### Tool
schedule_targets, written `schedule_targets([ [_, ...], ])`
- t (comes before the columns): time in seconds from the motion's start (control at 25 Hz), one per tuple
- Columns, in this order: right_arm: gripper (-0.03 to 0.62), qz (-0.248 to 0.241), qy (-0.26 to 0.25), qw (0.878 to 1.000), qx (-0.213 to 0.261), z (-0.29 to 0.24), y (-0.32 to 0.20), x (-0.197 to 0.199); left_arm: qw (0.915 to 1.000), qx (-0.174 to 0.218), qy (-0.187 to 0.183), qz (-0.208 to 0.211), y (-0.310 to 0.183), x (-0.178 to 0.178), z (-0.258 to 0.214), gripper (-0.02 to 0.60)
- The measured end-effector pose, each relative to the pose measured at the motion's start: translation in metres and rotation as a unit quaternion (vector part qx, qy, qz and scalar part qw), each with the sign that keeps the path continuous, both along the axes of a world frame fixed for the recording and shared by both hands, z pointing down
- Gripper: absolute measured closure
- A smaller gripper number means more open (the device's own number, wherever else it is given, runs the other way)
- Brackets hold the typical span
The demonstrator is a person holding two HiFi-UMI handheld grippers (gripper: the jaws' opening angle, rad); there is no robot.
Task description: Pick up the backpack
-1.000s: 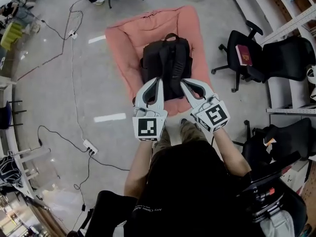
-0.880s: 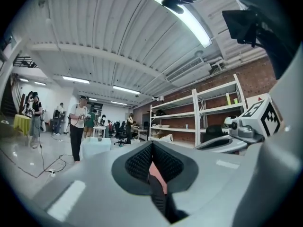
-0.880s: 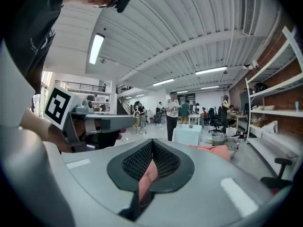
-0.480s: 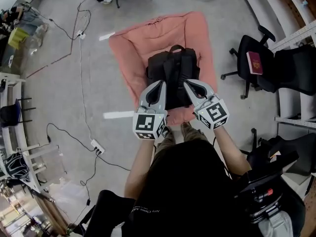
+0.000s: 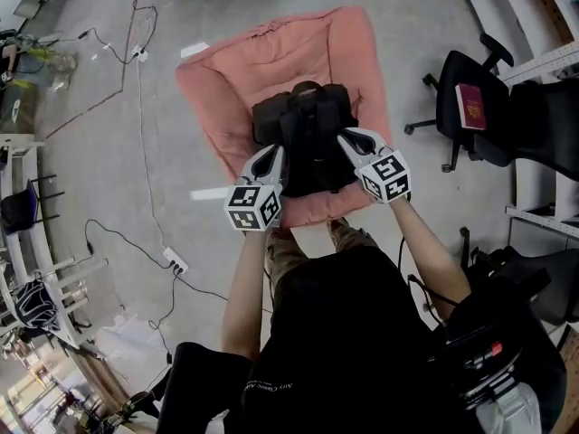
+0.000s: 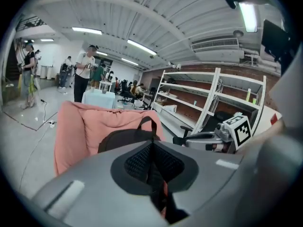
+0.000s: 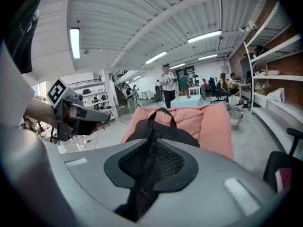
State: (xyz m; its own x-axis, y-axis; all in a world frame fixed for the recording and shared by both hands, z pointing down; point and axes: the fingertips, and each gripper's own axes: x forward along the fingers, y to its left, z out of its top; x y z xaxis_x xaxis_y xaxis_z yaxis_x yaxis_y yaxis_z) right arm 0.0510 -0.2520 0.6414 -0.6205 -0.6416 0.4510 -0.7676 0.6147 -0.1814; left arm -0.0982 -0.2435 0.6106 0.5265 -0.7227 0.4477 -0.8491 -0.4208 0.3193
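Note:
A black backpack [image 5: 306, 143] lies straps-up on a pink cushion [image 5: 262, 61] on the floor. My left gripper [image 5: 274, 153] hangs over the backpack's left edge with its jaws together and nothing in them. At the right edge, my right gripper [image 5: 346, 137] has just been opening its jaws. They stand a narrow slit apart, with nothing gripped. In the left gripper view the backpack [image 6: 124, 138] and cushion [image 6: 75, 126] lie just beyond the shut gripper [image 6: 151, 144]. In the right gripper view the backpack's carry handle [image 7: 159, 115] rises right past the gripper [image 7: 152, 142].
A black office chair [image 5: 452, 84] with a red book [image 5: 471, 107] on its seat stands right of the cushion. Beyond it are metal shelves [image 5: 543, 66]. Cables [image 5: 136, 80] and a power strip [image 5: 172, 262] lie on the floor at left. People [image 6: 85, 74] stand far off.
Both grippers have moved forward and down from in front of the backpack to its left and right edges. My arms now reach out further.

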Motion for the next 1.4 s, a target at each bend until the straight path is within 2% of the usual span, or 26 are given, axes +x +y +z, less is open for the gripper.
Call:
schedule_targets([
  [0.08,0.514,0.0,0.023,1.0,-0.019,0.025,-0.009,0.005,0.9997,-0.02,-0.01,0.012,-0.003,-0.001,0.03,0.569],
  [0.2,0.471,0.004,0.047,0.998,-0.045,0.062,-0.019,0.008,0.9984,-0.045,0.001,0.034,-0.004,-0.002,0.064,0.532],
  [0.36,0.414,0.021,0.052,0.993,-0.103,0.109,-0.02,0.008,0.9956,-0.064,-0.01,0.068,0.002,-0.005,0.096,0.486],
  [0.56,0.39,0.008,0.029,0.994,-0.107,0.129,-0.035,-0.002,0.9944,-0.062,-0.009,0.084,-0.014,0.005,0.117,0.474],
  [0.68,0.368,-0.002,0.049,0.993,-0.111,0.141,-0.032,-0.007,0.9945,-0.059,-0.005,0.086,-0.012,0.022,0.129,0.472],
  [0.8,0.332,0.004,0.058,0.99,-0.129,0.156,-0.04,-0.018,0.9962,-0.041,-0.007,0.077,-0.022,0.023,0.13,0.469],
  [0.88,0.337,0.004,0.036,0.988,-0.153,0.162,-0.04,-0.022,0.997,-0.035,-0.005,0.069,-0.028,0.026,0.133,0.466],
  [0.92,0.381,-0.003,0.015,0.987,-0.16,0.159,-0.037,-0.026,0.997,-0.036,-0.005,0.067,-0.031,0.028,0.136,0.465],
  [1.0,0.395,-0.026,-0.035,0.986,-0.163,0.147,-0.028,-0.036,0.9965,-0.048,-0.003,0.069,-0.036,0.031,0.146,0.465],
  [1.04,0.424,-0.036,-0.065,0.984,-0.163,0.139,-0.023,-0.04,0.9957,-0.058,0.002,0.072,-0.038,0.032,0.151,0.474],
  [1.08,0.438,-0.043,-0.1,0.98,-0.167,0.129,-0.018,-0.043,0.9946,-0.068,0.014,0.078,-0.038,0.033,0.152,0.533],
  [1.2,0.453,-0.06,-0.217,0.956,-0.186,0.09,-0.006,-0.048,0.9894,-0.072,0.055,0.114,-0.021,0.04,0.129,0.551],
  [1.24,0.445,-0.066,-0.239,0.951,-0.183,0.077,-0.004,-0.049,0.9873,-0.064,0.073,0.126,-0.012,0.042,0.115,0.552],
  [1.28,0.442,-0.072,-0.243,0.951,-0.177,0.069,-0.003,-0.051,0.9847,-0.059,0.096,0.133,-0.004,0.044,0.1,0.554],
  [1.36,0.42,-0.08,-0.218,0.957,-0.171,0.074,0.0,-0.058,0.9783,-0.062,0.145,0.134,0.009,0.04,0.072,0.554],
  [1.4,0.388,-0.078,-0.204,0.96,-0.175,0.084,0.0,-0.063,0.9763,-0.065,0.158,0.133,0.012,0.035,0.063,0.554],
])
